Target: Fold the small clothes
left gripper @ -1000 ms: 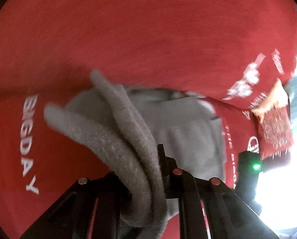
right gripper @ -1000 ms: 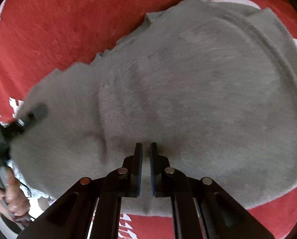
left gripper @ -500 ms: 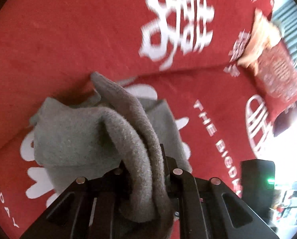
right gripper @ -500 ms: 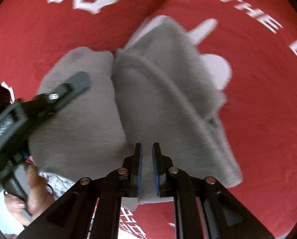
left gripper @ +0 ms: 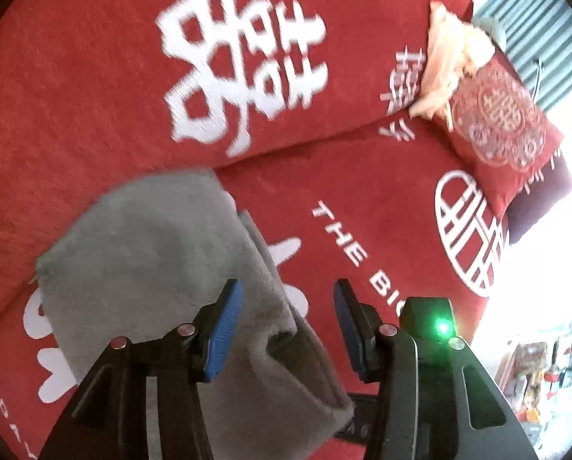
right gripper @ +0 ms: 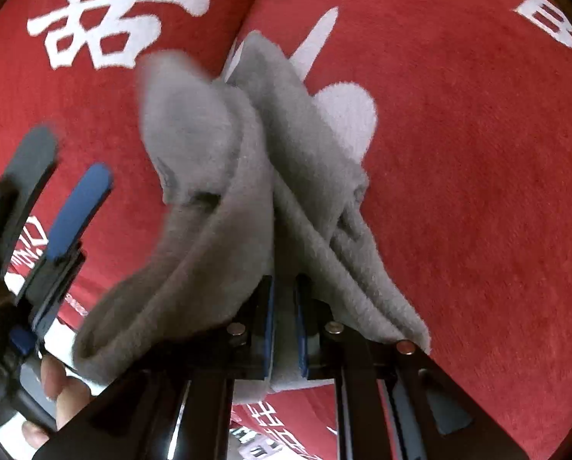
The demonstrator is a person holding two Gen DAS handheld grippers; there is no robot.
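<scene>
1. Left wrist view only: the left gripper (left gripper: 288, 308) has its jaws opening, blue pads apart. The grey garment (left gripper: 148, 264) lies folded on the red blanket (left gripper: 94, 76), under and ahead of its left finger, with one edge running back between the fingers. Neither pad presses on it.
2. Also only in this view: a red embroidered cushion (left gripper: 504, 126) far ahead to the right, a pale orange cloth (left gripper: 447, 65) just beyond and touching it, and a green light (left gripper: 443, 327) on a black block beside the right finger.
3. Right wrist view only: the right gripper (right gripper: 284, 322) has its jaws nearly together, clamped on a fold of the grey garment (right gripper: 217, 176), which bunches up in ridges ahead of the fingers and drapes over both sides.
4. Same view, off to the left: the left gripper (right gripper: 59, 176), blurred, jaws apart, clear of the cloth. A hand (right gripper: 61, 395) grips its handle at lower left.
5. Counts: one grey garment, two grippers, one cushion, one orange cloth, one hand showing.
6. White characters and letters are printed on the blanket in both views.
</scene>
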